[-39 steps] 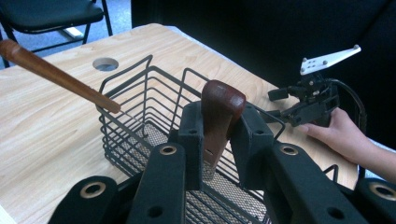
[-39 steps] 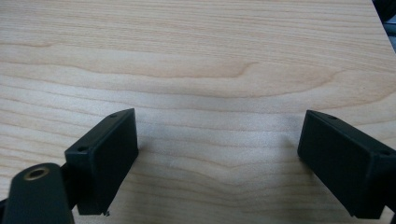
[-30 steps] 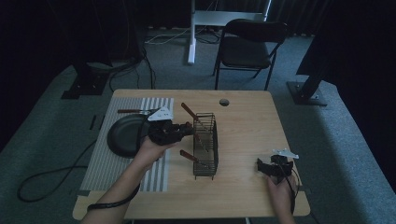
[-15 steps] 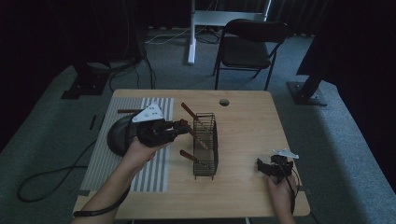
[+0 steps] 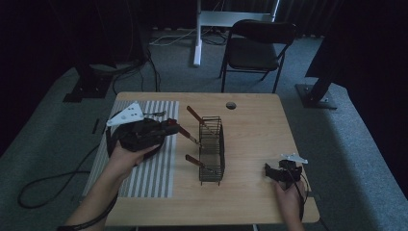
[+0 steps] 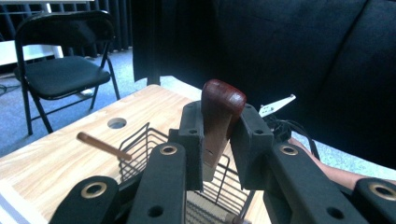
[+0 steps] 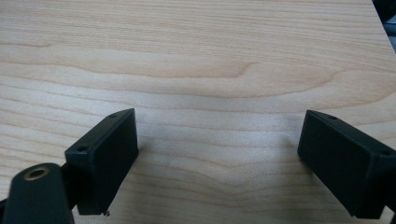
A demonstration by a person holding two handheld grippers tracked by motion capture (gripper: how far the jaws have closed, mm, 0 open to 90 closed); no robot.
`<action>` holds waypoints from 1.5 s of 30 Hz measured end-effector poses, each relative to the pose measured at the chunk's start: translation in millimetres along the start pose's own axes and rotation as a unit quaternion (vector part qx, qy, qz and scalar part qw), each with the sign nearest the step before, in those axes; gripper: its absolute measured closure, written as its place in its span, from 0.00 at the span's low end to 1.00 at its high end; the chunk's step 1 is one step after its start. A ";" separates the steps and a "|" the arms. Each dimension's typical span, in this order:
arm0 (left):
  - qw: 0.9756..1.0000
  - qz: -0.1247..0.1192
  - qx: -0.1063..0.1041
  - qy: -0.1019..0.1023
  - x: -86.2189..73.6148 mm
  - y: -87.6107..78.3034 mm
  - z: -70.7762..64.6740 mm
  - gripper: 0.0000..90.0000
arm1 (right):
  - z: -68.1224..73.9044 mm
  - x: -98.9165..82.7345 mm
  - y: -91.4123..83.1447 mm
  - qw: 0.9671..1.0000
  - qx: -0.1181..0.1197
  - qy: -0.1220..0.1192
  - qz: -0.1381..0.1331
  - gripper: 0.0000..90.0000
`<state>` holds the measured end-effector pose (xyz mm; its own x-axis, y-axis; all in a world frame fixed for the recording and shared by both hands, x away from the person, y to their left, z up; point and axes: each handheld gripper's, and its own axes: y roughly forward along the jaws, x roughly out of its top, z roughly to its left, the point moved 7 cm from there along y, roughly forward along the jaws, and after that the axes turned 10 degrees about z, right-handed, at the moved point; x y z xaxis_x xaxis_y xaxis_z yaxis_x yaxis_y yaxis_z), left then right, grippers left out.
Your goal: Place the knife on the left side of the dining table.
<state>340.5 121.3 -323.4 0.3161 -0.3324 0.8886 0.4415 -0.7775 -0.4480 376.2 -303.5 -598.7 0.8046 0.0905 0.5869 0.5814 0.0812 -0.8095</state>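
Wooden-handled utensil (image 6: 219,121) in left tongs (image 6: 218,140)

Wire basket (image 5: 211,150) right of mat (image 5: 144,168)

The room is dim from above: the desk (image 5: 250,139) is the one lit patch, and the floor and curtains around it sink into near black. The picture is soft and grainy, with small details smeared. Up close, the left tool (image 6: 217,135) looks sharp, its dark red handle (image 6: 219,121) carrying a soft sheen. Under the right tool (image 7: 219,158) the wood grain is bright and even, with faint shadows beside each jaw.
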 end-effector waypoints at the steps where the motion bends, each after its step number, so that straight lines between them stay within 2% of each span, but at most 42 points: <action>1: 1.000 0.000 0.000 0.000 0.0 0.0 0.0 0.84 | 0.0 0.0 0.0 1.000 0.000 0.000 0.000 0.12; 6: 1.000 -0.007 0.017 -0.014 -7.3 -19.2 14.7 0.85 | 0.0 0.0 0.0 1.000 0.000 0.000 0.000 0.12; 8: 1.000 -0.006 0.017 -0.015 -8.8 -21.2 16.3 0.84 | 0.1 0.1 0.0 1.000 0.000 0.000 0.000 0.12; 11: 0.999 -0.004 0.031 -0.025 -18.9 -31.1 25.3 0.84 | 0.0 0.0 0.0 1.000 0.000 0.000 0.000 0.12; 16: 0.998 0.017 0.045 -0.037 -42.8 -39.1 37.8 0.84 | 0.0 0.1 0.1 1.000 0.000 0.000 -0.001 0.12; 22: 0.994 0.035 0.077 -0.069 -79.8 -48.8 55.1 0.84 | 0.0 0.1 0.1 1.000 0.000 0.000 -0.001 0.12; 27: 0.991 0.045 0.077 -0.099 -109.6 -50.1 65.5 0.84 | -0.2 0.3 0.3 1.000 0.000 0.000 -0.001 0.12; 28: 0.991 0.045 0.077 -0.099 -109.6 -50.1 65.5 0.84 | -0.2 0.3 0.3 1.000 0.000 0.000 -0.001 0.12; 29: 0.990 0.048 0.075 -0.110 -122.8 -47.4 67.9 0.84 | -0.2 0.3 0.3 1.000 0.000 0.000 -0.001 0.12; 33: 0.987 0.057 0.072 -0.128 -143.0 -43.1 70.6 0.84 | -0.1 0.3 0.3 1.000 0.000 0.000 -0.001 0.12; 39: 0.986 0.057 0.063 -0.145 -157.8 -40.6 72.4 0.84 | -0.1 0.3 0.3 1.000 0.000 0.000 -0.001 0.12; 45: 0.985 0.060 0.059 -0.154 -164.1 -38.7 75.1 0.84 | -0.1 0.3 0.3 1.000 0.000 0.000 -0.001 0.12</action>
<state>334.6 246.1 -459.3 0.6032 -0.2270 0.7646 0.4737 -0.6693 -0.5724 376.7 -303.5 -598.7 0.8038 0.0901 0.5880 0.5825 0.0812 -0.8088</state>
